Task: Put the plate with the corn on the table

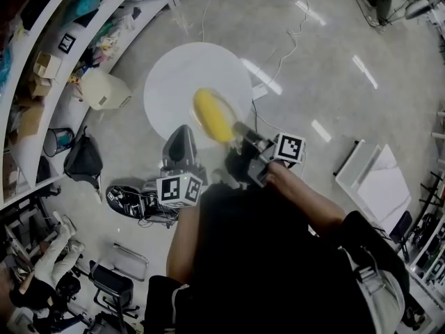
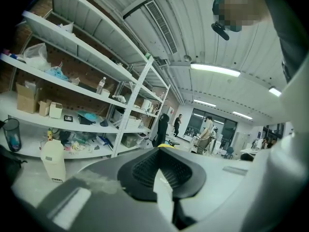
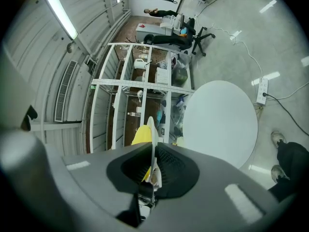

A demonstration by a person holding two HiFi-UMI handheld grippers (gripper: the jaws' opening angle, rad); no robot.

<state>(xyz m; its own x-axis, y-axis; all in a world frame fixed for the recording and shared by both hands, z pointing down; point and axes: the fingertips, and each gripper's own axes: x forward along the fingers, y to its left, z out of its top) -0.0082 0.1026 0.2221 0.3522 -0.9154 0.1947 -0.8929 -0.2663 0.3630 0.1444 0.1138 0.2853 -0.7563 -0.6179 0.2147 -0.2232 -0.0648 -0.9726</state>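
The left hand-held gripper (image 2: 161, 170) and right hand-held gripper (image 3: 153, 151) each pinch the plate (image 3: 151, 129) rim. Keep it level so the corn (image 1: 212, 115) won't roll, and lower both together well inside the worktop (image 1: 174, 82) edge.

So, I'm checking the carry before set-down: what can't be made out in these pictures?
plate: edge-on in right gripper view; in head view its rim fades into the white round table.
corn: blurred in head view; mostly behind the right claw in its view.
Shelf clutter: too small, left gripper view.
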